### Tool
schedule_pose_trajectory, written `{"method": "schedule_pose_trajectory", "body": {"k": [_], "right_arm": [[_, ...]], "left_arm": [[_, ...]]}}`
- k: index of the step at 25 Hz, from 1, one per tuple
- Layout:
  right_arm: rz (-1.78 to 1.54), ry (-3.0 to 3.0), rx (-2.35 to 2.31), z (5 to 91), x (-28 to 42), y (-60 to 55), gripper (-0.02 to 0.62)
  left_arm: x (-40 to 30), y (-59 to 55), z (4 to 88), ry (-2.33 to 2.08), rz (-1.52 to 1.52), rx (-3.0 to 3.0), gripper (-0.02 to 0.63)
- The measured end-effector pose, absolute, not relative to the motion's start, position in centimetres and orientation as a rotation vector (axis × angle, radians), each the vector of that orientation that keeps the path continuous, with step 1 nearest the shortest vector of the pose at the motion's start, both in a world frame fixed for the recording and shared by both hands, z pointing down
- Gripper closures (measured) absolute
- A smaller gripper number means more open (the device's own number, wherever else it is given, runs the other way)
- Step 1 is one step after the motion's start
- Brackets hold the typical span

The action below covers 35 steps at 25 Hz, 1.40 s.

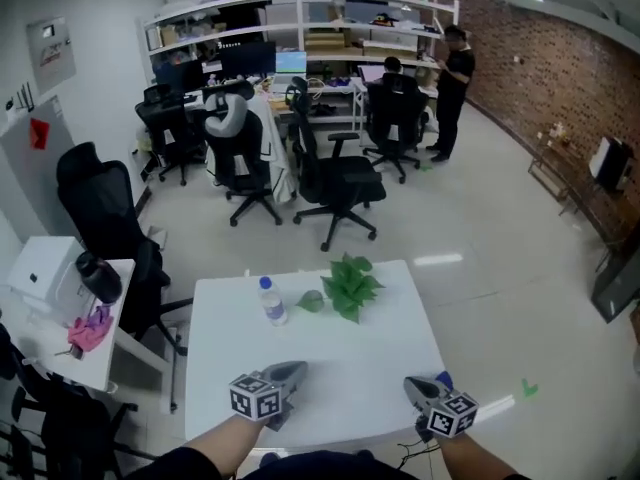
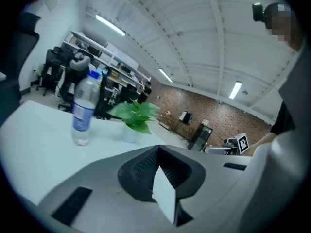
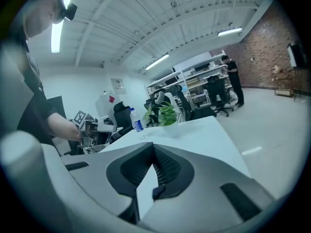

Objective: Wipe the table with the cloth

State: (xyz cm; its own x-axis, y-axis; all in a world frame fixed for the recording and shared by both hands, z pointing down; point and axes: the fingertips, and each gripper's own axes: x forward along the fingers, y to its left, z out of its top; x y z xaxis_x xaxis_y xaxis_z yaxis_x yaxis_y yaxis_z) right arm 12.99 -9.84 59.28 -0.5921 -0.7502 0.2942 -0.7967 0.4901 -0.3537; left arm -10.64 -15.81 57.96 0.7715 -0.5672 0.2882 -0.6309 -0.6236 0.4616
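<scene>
No cloth lies on the white table (image 1: 330, 358). A pink cloth (image 1: 90, 330) sits on the small white side desk to the left, well away from both grippers. My left gripper (image 1: 293, 371) hovers over the table's near edge, with its dark pads (image 2: 146, 166) meeting and nothing between them. My right gripper (image 1: 414, 385) is at the near right edge, its jaws likewise together and empty. The left gripper view shows its tips (image 2: 158, 149) pointing across the table. The right gripper view shows its own tips (image 3: 153, 147) aimed the same way.
A water bottle (image 1: 272, 300) and a small potted plant (image 1: 350, 286) stand at the table's far side. Black office chairs (image 1: 335, 178) fill the floor beyond. A person in black (image 1: 455, 78) stands by the back shelves. A dark object (image 1: 100, 276) sits on the side desk.
</scene>
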Motion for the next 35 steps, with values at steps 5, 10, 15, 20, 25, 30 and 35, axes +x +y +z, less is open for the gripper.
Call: {"method": "schedule_pose_trajectory", "body": {"k": [5,10,15,20,25,30,35], "right_arm": [[0.693,-2.710,1.147,59.5,2.2,-13.0,0.584],[0.655,-2.694,0.984,60.1,-3.7,-15.3,0.588],[0.633,-2.634,0.950,61.3,-4.2,-15.9,0.588],[0.606,-2.610,0.951,61.6,-3.4,-16.1,0.588],[0.585,-2.601,0.952,61.5,-3.3,-16.1,0.588],[0.582,-2.602,0.956,61.4,-2.9,-15.7,0.589],[0.579,-2.595,0.966,61.5,-2.4,-15.5,0.589]], "left_arm": [[-21.9,-13.2,58.7,-1.063,0.117,2.387,0.606],[-25.3,-11.0,59.0,-1.109,0.002,2.343,0.606],[-25.2,-9.6,59.2,-1.118,0.021,2.352,0.606],[-24.6,-10.4,59.2,-1.125,0.048,2.364,0.606],[-23.9,-11.2,59.5,-1.120,0.088,2.361,0.606],[-23.1,-11.2,59.7,-1.100,0.091,2.357,0.606],[-22.7,-11.2,59.8,-1.091,0.103,2.361,0.606]]}}
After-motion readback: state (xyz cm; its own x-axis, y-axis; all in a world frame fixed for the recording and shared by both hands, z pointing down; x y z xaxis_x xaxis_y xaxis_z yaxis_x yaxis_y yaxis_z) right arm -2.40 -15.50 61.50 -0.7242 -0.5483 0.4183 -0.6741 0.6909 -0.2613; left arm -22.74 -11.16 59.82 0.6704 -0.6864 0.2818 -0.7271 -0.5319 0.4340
